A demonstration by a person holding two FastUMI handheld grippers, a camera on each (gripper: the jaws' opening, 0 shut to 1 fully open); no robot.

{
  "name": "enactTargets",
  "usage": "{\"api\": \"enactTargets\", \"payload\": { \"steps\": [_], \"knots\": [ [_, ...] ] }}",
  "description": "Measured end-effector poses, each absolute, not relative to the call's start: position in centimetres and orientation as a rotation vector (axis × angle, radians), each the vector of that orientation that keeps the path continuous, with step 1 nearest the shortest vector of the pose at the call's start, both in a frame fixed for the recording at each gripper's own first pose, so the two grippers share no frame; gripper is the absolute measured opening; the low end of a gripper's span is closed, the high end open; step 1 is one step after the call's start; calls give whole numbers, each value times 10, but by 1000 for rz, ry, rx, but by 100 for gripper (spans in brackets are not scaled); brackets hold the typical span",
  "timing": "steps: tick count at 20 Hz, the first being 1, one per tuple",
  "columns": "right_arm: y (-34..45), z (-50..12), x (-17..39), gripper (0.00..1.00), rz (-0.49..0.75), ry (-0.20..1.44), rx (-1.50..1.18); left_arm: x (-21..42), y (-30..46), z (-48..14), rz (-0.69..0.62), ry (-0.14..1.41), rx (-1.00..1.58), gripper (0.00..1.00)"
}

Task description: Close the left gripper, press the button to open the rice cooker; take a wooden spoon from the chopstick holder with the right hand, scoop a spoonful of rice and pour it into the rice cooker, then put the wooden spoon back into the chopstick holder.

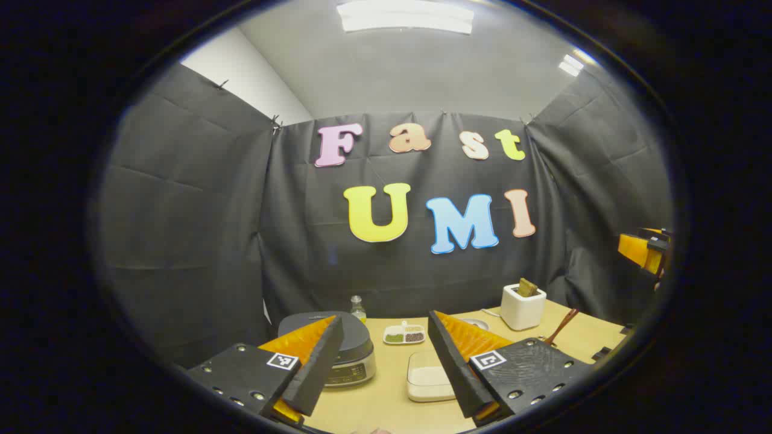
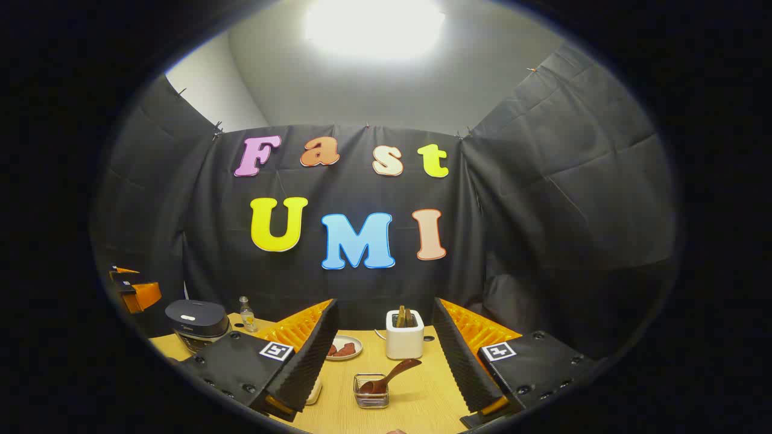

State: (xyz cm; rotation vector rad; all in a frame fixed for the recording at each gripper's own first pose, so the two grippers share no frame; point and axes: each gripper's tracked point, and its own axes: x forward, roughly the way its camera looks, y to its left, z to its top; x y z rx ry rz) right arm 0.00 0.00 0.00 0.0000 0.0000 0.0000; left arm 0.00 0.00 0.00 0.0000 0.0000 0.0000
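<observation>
The dark-lidded rice cooker [image 1: 329, 352] [image 2: 196, 322] stands with its lid down at the table's left. In the left gripper view, my left gripper [image 1: 385, 317] hovers open above the near table, the cooker behind its left finger. A white container of rice [image 1: 429, 377] lies between its fingers. The wooden spoon [image 2: 392, 372] leans in a small clear chopstick holder [image 2: 371, 389], its handle [image 1: 564, 325] pointing up and to the right. My right gripper [image 2: 384, 301] is open and holds nothing, with the holder between and beyond its fingers. Each gripper shows at the other view's edge [image 1: 642, 250] [image 2: 132, 289].
A white toaster-like box [image 1: 523, 306] [image 2: 404, 337] stands at the back of the wooden table [image 1: 386, 404]. A divided dish of beans [image 1: 404, 333], a small plate with red pieces [image 2: 344, 348] and a small bottle [image 2: 246, 314] sit near the back.
</observation>
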Motion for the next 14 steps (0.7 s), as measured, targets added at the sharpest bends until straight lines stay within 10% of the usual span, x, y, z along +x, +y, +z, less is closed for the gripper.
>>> {"api": "enactTargets", "payload": {
  "steps": [14],
  "knots": [
    [2, -4, 8, 98, 1, 5, 5, -1, 3, 1, 12, 2, -3, 87]
  ]
}}
